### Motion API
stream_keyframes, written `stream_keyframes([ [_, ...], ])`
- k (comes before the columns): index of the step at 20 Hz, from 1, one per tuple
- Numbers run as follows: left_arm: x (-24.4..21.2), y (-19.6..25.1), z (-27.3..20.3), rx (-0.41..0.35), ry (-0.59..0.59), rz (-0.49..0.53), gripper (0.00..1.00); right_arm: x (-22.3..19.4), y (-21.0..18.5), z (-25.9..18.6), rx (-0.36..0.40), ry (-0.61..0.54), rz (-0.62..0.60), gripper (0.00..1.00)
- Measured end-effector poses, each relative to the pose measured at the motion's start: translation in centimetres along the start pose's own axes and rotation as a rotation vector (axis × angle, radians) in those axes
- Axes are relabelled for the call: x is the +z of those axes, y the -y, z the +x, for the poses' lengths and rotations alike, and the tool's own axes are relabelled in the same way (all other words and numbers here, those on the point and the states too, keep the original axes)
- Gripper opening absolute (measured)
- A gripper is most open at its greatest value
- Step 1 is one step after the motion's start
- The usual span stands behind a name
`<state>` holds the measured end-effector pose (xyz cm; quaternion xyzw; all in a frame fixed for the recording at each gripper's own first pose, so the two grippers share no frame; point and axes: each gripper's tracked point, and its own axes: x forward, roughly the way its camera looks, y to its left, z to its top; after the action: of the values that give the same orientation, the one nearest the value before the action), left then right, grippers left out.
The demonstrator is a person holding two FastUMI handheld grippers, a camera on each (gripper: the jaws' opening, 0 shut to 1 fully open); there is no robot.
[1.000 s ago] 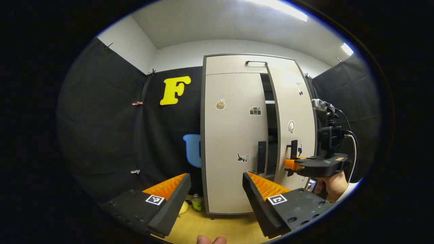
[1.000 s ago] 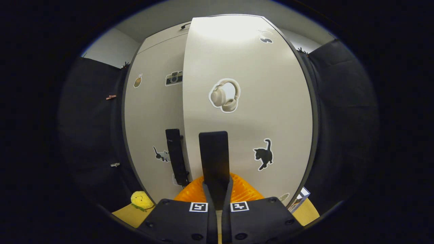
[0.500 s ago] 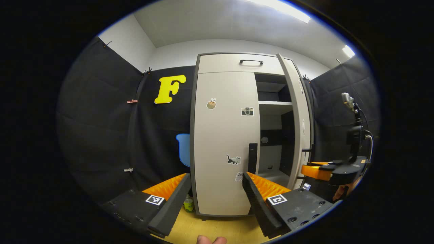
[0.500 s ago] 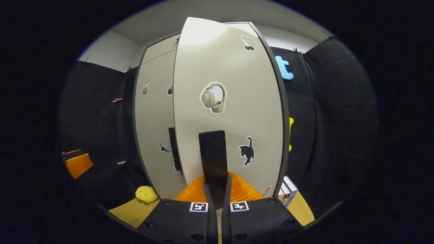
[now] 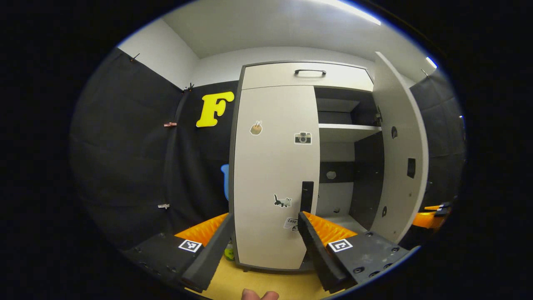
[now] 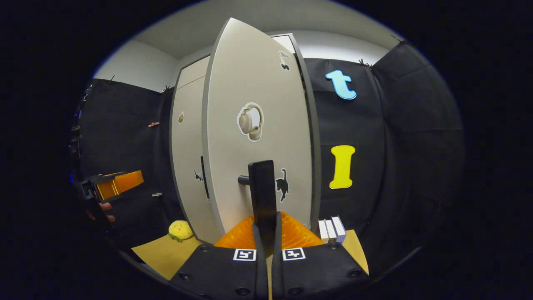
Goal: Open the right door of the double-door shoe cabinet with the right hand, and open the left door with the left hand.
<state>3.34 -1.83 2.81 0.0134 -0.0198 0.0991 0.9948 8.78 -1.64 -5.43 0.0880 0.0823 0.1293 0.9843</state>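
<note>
Left gripper view: we see the shoe cabinet (image 5: 287, 79) with its right door (image 5: 397, 146) swung wide and its left door (image 5: 272, 175) shut. The left gripper (image 5: 263, 227) is spread wide and empty, short of the left door handle (image 5: 307, 196). Next, we judge, it must advance and close on that handle, then pull. The open right half shows a bare shelf (image 5: 347, 130) (nothing seen stored).

Right gripper view: the right gripper (image 6: 266, 216) is clamped on the right door handle (image 6: 262, 189), so we're finishing the right-door step. A yellow plush (image 6: 180, 230) and white boxes (image 6: 332, 228) sit on the floor.
</note>
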Motion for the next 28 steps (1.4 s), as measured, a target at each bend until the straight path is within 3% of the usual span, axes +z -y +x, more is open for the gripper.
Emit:
stream_keyframes([
  [4,-0.1,2.7,0.3,-0.027,-0.001,0.010,0.95,0.7,5.8,-0.6,-0.158,0.016,-0.048,0.07],
  [6,0.0,3.7,0.5,-0.058,-0.004,0.017,0.94,0.6,4.7,-0.7,-0.090,0.006,0.024,0.05],
  [10,-0.4,5.2,0.0,-0.124,-0.029,0.052,0.94,1.2,5.4,-1.8,-0.156,0.035,-0.055,0.06],
  [14,-0.5,5.8,-0.6,-0.151,-0.035,0.064,0.95,1.3,4.6,-3.3,-0.134,0.023,-0.005,0.07],
  [16,-0.5,6.3,-0.7,-0.170,-0.044,0.047,0.94,2.0,4.3,-4.3,-0.130,0.035,0.019,0.13],
  [20,-0.6,6.9,-0.4,-0.183,-0.056,0.057,0.95,2.6,3.5,-5.9,-0.118,0.041,0.026,0.36],
  [21,-0.6,7.3,-0.3,-0.190,-0.056,0.066,0.95,2.6,3.5,-6.3,-0.123,0.038,0.017,0.51],
  [22,-0.6,7.7,0.0,-0.196,-0.056,0.075,0.95,2.6,3.2,-6.7,-0.119,0.034,0.011,0.56],
  [25,-0.5,9.0,1.3,-0.226,-0.053,0.065,0.95,2.3,2.2,-7.8,-0.113,0.020,0.013,1.00],
  [28,-0.5,9.7,3.5,-0.235,-0.051,0.063,0.94,3.3,1.5,-9.1,-0.127,0.053,0.021,0.98],
])
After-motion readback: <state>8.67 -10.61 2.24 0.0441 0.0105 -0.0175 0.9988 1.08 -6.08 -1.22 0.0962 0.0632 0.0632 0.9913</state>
